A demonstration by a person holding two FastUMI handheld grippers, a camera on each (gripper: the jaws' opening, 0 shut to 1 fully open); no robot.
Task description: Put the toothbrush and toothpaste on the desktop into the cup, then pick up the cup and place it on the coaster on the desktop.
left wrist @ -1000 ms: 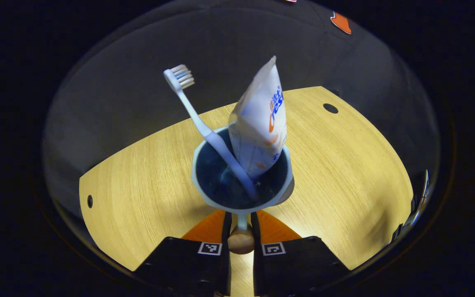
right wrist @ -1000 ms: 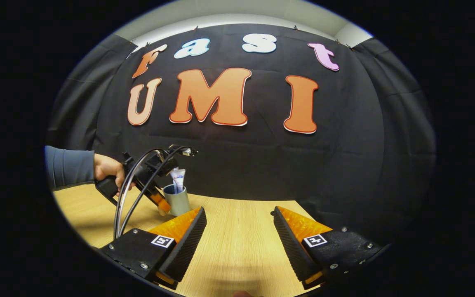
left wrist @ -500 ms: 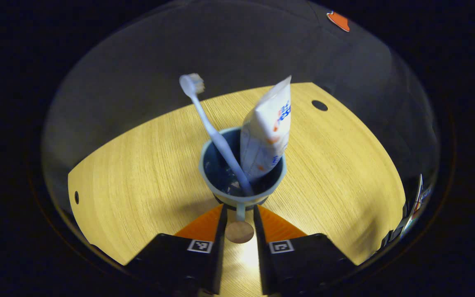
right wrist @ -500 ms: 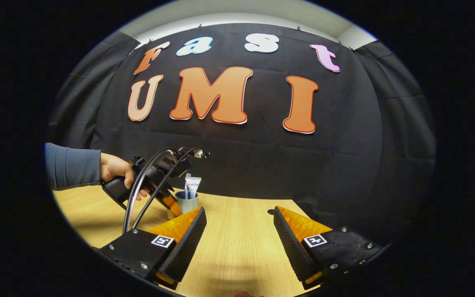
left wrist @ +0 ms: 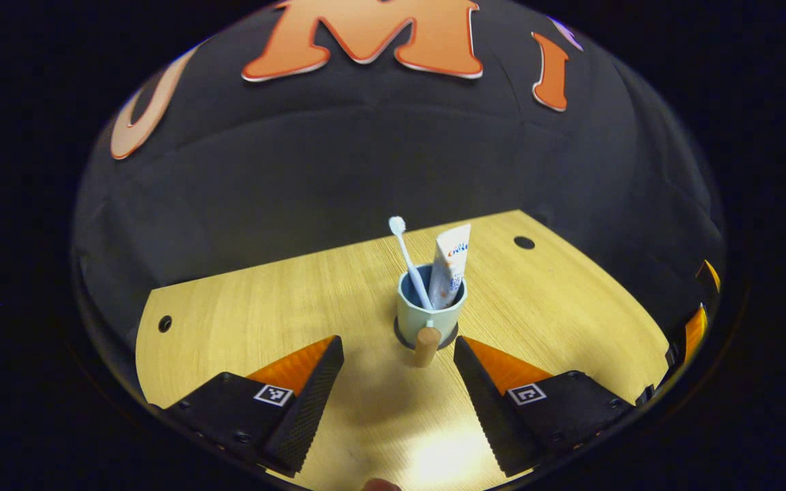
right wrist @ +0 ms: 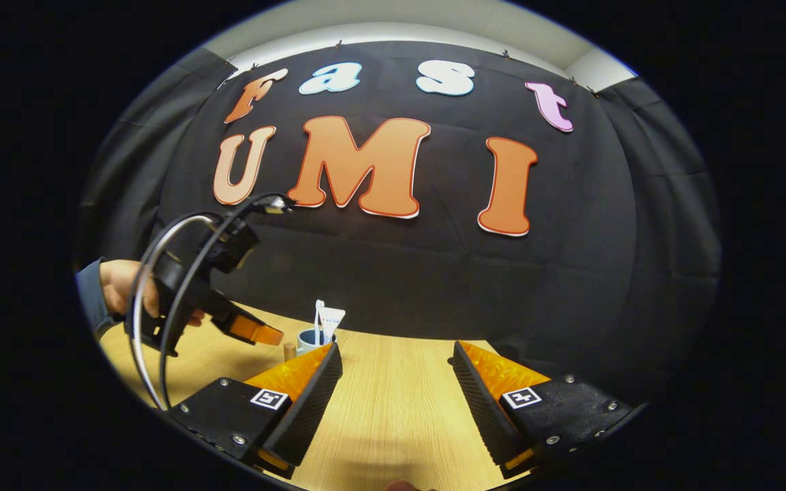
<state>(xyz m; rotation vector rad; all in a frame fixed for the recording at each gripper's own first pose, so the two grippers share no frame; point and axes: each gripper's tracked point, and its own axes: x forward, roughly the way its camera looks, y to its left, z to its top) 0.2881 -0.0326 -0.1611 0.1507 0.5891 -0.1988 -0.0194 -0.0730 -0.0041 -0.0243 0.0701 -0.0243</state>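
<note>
A pale blue cup (left wrist: 427, 312) with a wooden handle knob (left wrist: 426, 346) stands upright on a dark round coaster (left wrist: 400, 335) on the wooden desktop (left wrist: 263, 314). Inside it lean a white toothbrush (left wrist: 406, 256) and a white toothpaste tube (left wrist: 451, 266). My left gripper (left wrist: 398, 339) is open, drawn back from the cup, its fingers apart on either side of the handle without touching it. In the right gripper view the cup (right wrist: 308, 339) shows far left with the tube (right wrist: 331, 320). The left gripper (right wrist: 251, 331) hovers beside it, held by a hand (right wrist: 120, 290). My right gripper (right wrist: 395, 351) is open and holds nothing.
The desktop has small round holes at the back right (left wrist: 523, 242) and the left (left wrist: 164, 323). Black cloth walls close the booth behind the table's far edge. A cable loop (right wrist: 154, 300) hangs from the left gripper.
My left gripper opened, let go of the cup's handle and pulled back and up. The cup now stands alone on the coaster. The right gripper stayed put.
</note>
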